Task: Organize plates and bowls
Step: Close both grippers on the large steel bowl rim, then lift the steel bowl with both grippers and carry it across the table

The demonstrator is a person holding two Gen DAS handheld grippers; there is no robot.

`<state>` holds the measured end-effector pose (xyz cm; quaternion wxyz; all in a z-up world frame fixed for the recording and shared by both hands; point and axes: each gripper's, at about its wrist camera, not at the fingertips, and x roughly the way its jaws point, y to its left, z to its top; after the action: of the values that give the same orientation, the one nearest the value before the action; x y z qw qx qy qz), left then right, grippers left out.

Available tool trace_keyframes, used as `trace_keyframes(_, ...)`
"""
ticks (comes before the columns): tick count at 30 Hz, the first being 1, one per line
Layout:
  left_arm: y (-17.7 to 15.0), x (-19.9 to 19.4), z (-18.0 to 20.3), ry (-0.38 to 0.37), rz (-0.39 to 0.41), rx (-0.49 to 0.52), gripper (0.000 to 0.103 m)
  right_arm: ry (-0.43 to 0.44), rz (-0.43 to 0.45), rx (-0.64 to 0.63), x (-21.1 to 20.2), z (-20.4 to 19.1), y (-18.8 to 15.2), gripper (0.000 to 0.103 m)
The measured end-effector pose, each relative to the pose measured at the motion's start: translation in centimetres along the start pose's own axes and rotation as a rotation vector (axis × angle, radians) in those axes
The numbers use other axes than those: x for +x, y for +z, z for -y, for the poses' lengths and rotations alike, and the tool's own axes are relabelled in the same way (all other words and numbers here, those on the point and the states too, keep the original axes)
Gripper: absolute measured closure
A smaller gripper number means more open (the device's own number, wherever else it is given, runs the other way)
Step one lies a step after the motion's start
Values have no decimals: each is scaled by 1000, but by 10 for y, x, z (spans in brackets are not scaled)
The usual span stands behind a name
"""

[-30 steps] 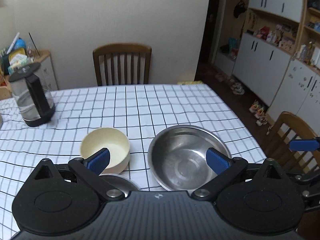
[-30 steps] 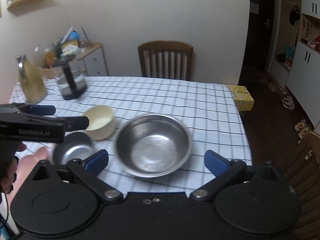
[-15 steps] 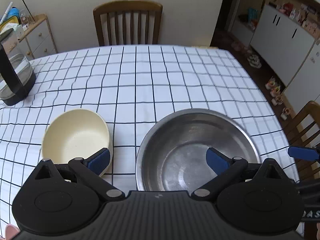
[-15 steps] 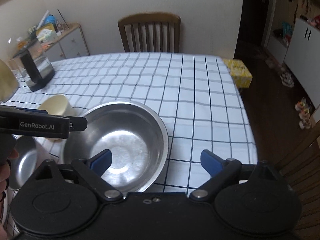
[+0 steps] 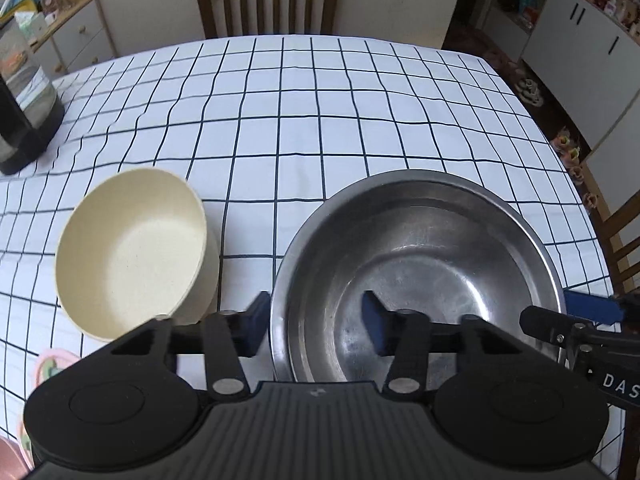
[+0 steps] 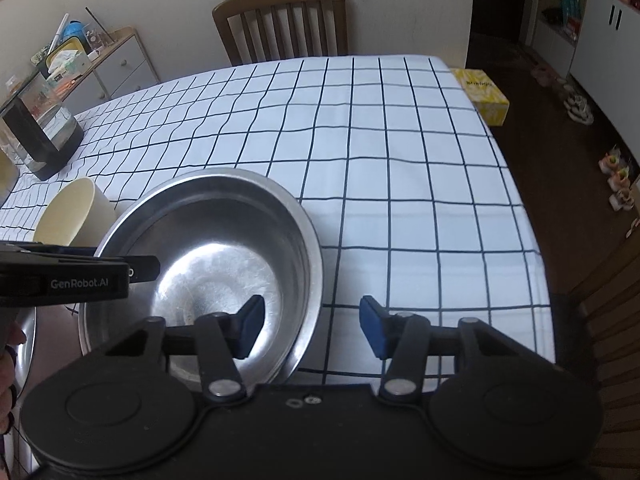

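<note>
A large steel bowl sits on the checked tablecloth near the table's front edge. A cream bowl stands just left of it. My left gripper straddles the steel bowl's left rim, one pad outside and one inside. Its jaws are closing and the pads stand clear of the rim. My right gripper straddles the bowl's right rim the same way, also closing without contact. Each gripper shows in the other's view: the left gripper and the right gripper.
A glass kettle stands at the table's far left. A wooden chair is behind the table, and another chair at its right edge. A small steel bowl and something pink lie near left. A yellow tissue box lies off the far right corner.
Both grippers came down and forward onto the large steel bowl, tilting more steeply. Their jaws went from wide open to partly closed around the bowl's opposite rims.
</note>
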<state>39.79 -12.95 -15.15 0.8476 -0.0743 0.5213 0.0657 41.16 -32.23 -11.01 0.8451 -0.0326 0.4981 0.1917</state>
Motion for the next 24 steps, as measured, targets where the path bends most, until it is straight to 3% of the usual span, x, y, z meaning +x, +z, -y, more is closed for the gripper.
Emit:
trace_keyframes(4,-2,1,-4,9,-3,-9,70,11,-17,24,2,2,-1,70)
trace_keyframes(9,-5,-4,-5,0,-7,-10,73,22,-29,46,1,3,-4,88)
trace_keyframes(24,-41,-59,14,-56,-2,38,74,2,-8,17,-51,4,-32,89)
